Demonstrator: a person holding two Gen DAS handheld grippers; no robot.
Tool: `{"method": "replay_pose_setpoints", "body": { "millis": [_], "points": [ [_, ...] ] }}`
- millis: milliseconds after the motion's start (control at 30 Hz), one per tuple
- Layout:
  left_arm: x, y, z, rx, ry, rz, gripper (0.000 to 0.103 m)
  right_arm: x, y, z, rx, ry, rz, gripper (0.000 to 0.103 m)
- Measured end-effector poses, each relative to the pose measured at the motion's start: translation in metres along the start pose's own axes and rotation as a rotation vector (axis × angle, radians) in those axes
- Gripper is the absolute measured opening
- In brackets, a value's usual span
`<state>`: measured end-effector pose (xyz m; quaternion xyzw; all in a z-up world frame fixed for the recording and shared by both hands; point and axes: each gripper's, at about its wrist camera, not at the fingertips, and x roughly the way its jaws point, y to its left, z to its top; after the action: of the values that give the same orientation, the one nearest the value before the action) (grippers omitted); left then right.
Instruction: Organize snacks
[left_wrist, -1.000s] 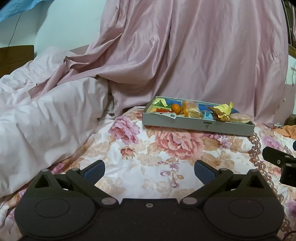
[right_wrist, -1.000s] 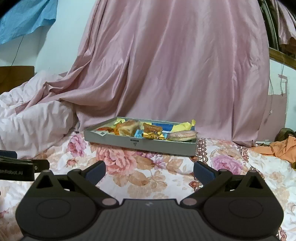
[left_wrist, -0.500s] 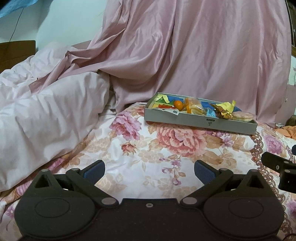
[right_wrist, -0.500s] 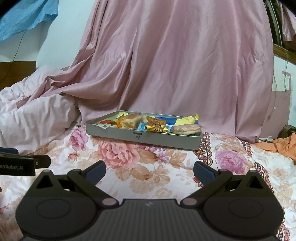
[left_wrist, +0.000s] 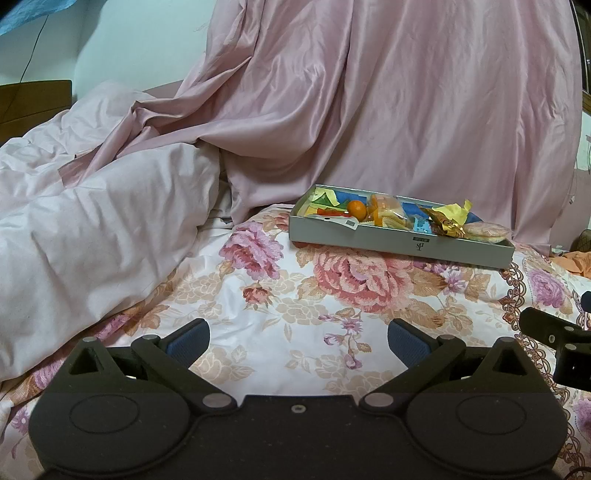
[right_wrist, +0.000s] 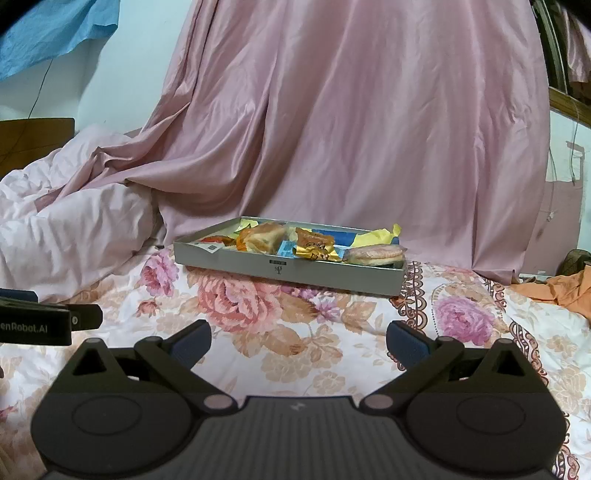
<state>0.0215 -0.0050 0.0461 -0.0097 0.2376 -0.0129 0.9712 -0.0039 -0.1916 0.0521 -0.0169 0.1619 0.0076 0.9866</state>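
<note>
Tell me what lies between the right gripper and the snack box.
Only bare floral bedsheet lies between the open right gripper and the grey snack box; no loose snack sits there. The right wrist view shows this.

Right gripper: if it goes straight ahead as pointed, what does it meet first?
Probably the near wall of the grey snack tray, which sits dead ahead of the open right gripper. Only flowered bedsheet lies between. Depth is unclear; if angled down, it could brush the sheet first.

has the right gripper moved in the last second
Yes. The right gripper, open, has backed away and lowered slightly: in its own view the grey tray sits lower and a little smaller against the pink curtain.
</note>
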Motion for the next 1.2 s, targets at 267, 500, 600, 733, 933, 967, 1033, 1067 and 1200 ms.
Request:
{"method": "replay_pose_setpoints", "body": {
  "millis": [267, 500, 600, 733, 933, 967, 1033, 1067, 1200],
  "points": [
    [0.0000, 0.0000, -0.0002, 0.000, 0.001, 0.000, 0.102, 0.0005, 0.0003, -0.0004, -0.001, 0.007, 0.005, 0.103],
    [-0.0001, -0.0002, -0.0001, 0.000, 0.001, 0.001, 0.102, 0.0011, 0.0002, -0.0003, -0.002, 0.013, 0.009, 0.103],
    [-0.0001, -0.0003, -0.0001, 0.000, 0.001, 0.000, 0.102, 0.0013, 0.0005, -0.0006, -0.003, 0.016, 0.011, 0.103],
    [0.0001, -0.0001, -0.0001, 0.000, 0.001, 0.000, 0.102, 0.0020, 0.0009, -0.0011, -0.004, 0.020, 0.014, 0.103],
    [0.0000, -0.0003, 0.0000, 0.000, 0.003, -0.001, 0.102, 0.0024, 0.0009, -0.0012, -0.006, 0.024, 0.017, 0.103],
    [-0.0001, -0.0006, -0.0001, 0.000, 0.004, -0.002, 0.102, 0.0023, 0.0009, -0.0014, -0.006, 0.025, 0.017, 0.103],
    [0.0002, -0.0007, -0.0014, 0.001, 0.010, -0.006, 0.102, 0.0028, 0.0010, -0.0009, -0.007, 0.026, 0.017, 0.103],
    [0.0005, -0.0009, -0.0017, 0.001, 0.016, -0.007, 0.102, 0.0027, 0.0011, -0.0009, -0.007, 0.026, 0.017, 0.103],
    [0.0050, -0.0035, -0.0043, 0.000, 0.061, -0.016, 0.102, 0.0024, 0.0021, -0.0018, -0.008, 0.028, 0.019, 0.103]
  ]
}}
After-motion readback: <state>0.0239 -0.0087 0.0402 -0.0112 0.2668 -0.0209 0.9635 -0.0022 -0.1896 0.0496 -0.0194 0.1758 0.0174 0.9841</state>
